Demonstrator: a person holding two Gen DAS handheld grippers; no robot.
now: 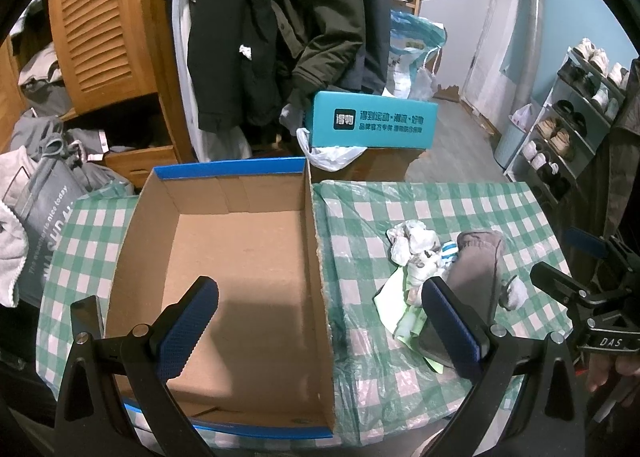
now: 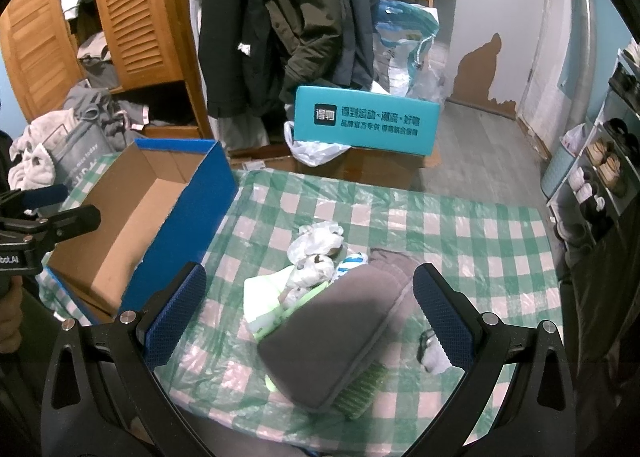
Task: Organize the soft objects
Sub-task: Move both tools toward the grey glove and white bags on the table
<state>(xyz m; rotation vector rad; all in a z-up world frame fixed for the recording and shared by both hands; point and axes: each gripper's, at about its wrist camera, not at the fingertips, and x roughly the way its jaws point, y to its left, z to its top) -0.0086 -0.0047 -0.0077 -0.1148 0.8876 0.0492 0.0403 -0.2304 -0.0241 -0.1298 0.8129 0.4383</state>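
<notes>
An empty cardboard box with blue outer walls stands on the left of the checked table; it also shows in the right wrist view. My left gripper is open above the box's right wall. A pile of soft things lies right of the box: a grey sock on top, white crumpled socks, a blue-striped sock and pale green cloth. The pile also shows in the left wrist view. My right gripper is open above the grey sock, which lies between its fingers.
The table has a green-and-white checked cover. A teal box sits on cartons behind the table. Coats hang at the back, a wooden wardrobe stands left, and a shoe rack stands right.
</notes>
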